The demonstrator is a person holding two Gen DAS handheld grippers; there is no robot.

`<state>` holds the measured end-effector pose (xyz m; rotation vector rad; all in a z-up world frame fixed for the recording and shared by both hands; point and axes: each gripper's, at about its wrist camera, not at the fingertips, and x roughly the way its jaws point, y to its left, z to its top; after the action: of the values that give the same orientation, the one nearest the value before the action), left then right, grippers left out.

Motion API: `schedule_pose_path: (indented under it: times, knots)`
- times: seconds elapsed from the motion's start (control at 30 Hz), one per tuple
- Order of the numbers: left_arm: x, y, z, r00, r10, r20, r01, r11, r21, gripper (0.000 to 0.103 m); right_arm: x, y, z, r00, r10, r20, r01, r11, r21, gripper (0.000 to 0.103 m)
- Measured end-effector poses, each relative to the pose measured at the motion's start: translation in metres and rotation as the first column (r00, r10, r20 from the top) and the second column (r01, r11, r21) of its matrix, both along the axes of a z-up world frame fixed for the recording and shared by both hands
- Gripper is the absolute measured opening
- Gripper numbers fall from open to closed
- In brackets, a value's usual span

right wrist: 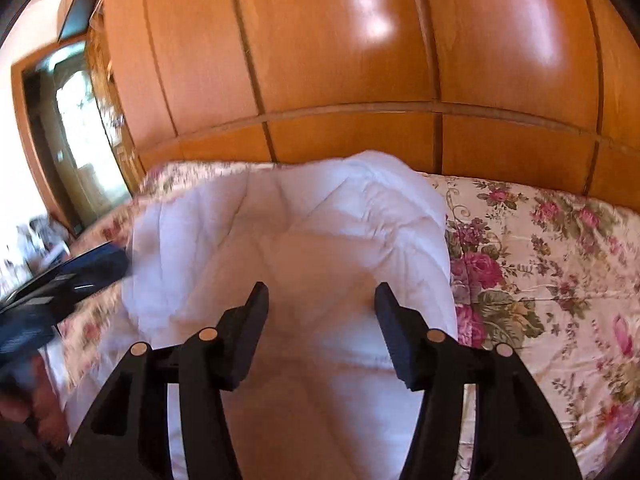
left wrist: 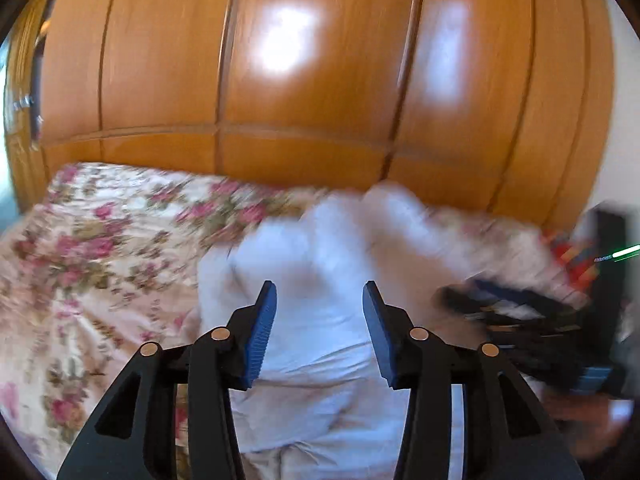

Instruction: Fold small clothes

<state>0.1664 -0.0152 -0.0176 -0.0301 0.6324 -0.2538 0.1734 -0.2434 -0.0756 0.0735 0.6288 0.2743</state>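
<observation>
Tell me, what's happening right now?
Left tool, right tool both open, empty. Crumpled white cloth garment unfolded on pink floral bedspread. Nothing blocking.

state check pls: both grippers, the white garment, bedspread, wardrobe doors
left gripper: open, holding nothing, above the garment
right gripper: open, holding nothing, above the garment
white garment: lying rumpled on the bedspread, far part bunched up, not neatly folded
floral bedspread: spread over the bed, wrinkled
wooden wardrobe doors: closed
</observation>
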Motion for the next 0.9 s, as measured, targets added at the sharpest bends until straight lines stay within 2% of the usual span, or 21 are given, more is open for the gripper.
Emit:
schedule_pose_path:
  times: [0.03, 0.07, 0.1, 0.2, 0.27, 0.3, 0.4, 0.47, 0.6, 0.9]
  knots:
    - [0.006, 0.003, -0.013, 0.999, 0.024, -0.033, -0.024, 0.999, 0.022, 0.044, -0.001, 0.003, -0.003, 1.0, 0.008, -0.001, -0.008, 1.0, -0.026, 0.055]
    - [0.009, 0.007, -0.024, 0.998, 0.038, -0.058, -0.038, 0.999, 0.009, 0.044, -0.001, 0.004, -0.006, 1.0, 0.016, -0.008, -0.016, 0.999, -0.034, 0.055]
    - [0.008, 0.018, -0.038, 0.996, 0.05, -0.075, -0.053, 0.998, -0.038, 0.044, 0.001, 0.004, -0.01, 0.999, 0.029, -0.031, -0.03, 0.999, -0.027, 0.056]
    - [-0.003, 0.028, -0.057, 0.995, 0.079, -0.06, -0.084, 0.993, -0.081, 0.044, 0.003, 0.008, -0.02, 0.998, 0.051, -0.047, -0.052, 0.999, -0.017, 0.058]
    - [-0.008, 0.025, -0.067, 0.996, 0.086, -0.036, -0.088, 0.994, -0.066, 0.044, 0.005, 0.016, -0.03, 0.998, 0.057, -0.032, -0.06, 0.994, -0.094, 0.059]
    - [-0.006, 0.023, -0.069, 0.996, 0.083, -0.029, -0.085, 0.995, -0.059, 0.044, 0.007, 0.017, -0.036, 0.998, 0.058, -0.026, -0.061, 0.991, -0.117, 0.06]
    - [0.004, 0.021, -0.074, 0.997, 0.063, -0.051, -0.066, 0.996, -0.065, 0.044, 0.011, 0.009, -0.043, 0.999, 0.046, -0.028, -0.048, 0.996, -0.077, 0.06]
    - [0.008, 0.018, -0.074, 0.996, 0.058, -0.061, -0.06, 0.997, -0.045, 0.044, 0.01, 0.009, -0.044, 0.999, 0.035, -0.027, -0.038, 0.996, -0.083, 0.06]
    - [0.003, 0.019, -0.072, 0.996, 0.064, -0.065, -0.067, 0.997, -0.042, 0.044, 0.002, 0.011, -0.038, 1.0, 0.016, -0.019, -0.018, 0.995, -0.099, 0.061]
    - [-0.017, 0.024, -0.062, 0.994, 0.089, -0.067, -0.094, 0.992, -0.079, 0.044, -0.032, 0.002, -0.024, 1.0, -0.025, -0.015, 0.025, 0.999, -0.029, 0.067]
